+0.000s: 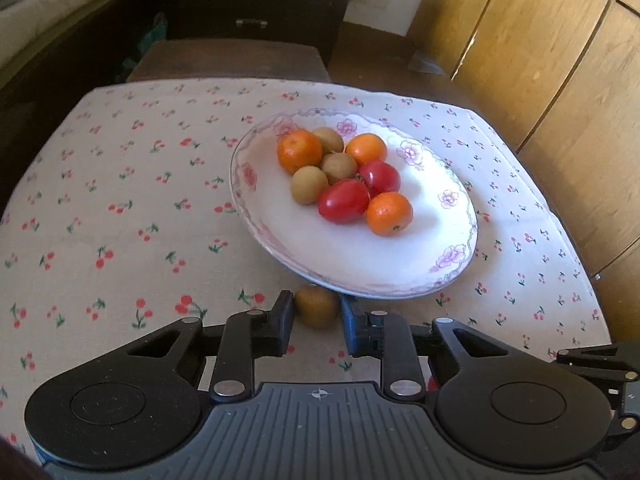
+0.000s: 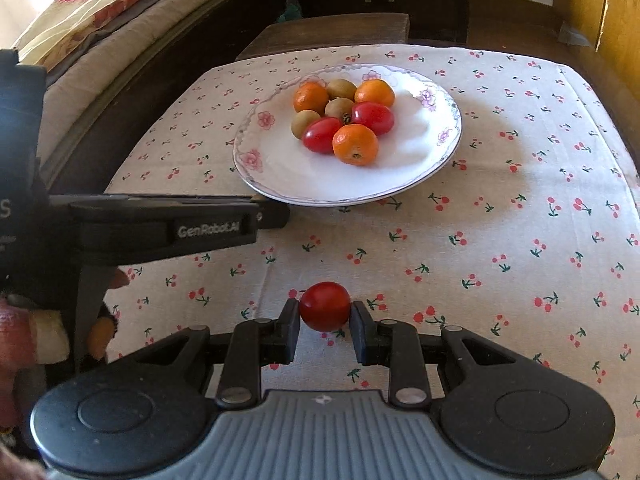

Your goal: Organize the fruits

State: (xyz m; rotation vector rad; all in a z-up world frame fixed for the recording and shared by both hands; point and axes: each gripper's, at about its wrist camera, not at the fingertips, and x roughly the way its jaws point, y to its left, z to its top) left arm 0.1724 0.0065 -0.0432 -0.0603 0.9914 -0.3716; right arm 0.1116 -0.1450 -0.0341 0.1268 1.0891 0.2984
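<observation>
**Two fruits gripped, eight on the plate**

Seen only from the left wrist: left gripper [image 1: 316, 312] clamped on a kiwi [image 1: 316, 306], just in front of the plate's [image 1: 280, 236] near rim. Seen only from the right wrist: right gripper [image 2: 325, 312] squeezing a tomato [image 2: 325, 306] above the cloth, well short of the plate; the other gripper's body crossing at far left. Three oranges [image 1: 300, 151], three kiwis, two tomatoes heaped on the flowered plate. Cherry-print tablecloth [image 1: 120, 220] beneath; wooden cabinet doors [image 1: 560, 80] to the right, bedding [image 2: 112, 4] at left.
</observation>
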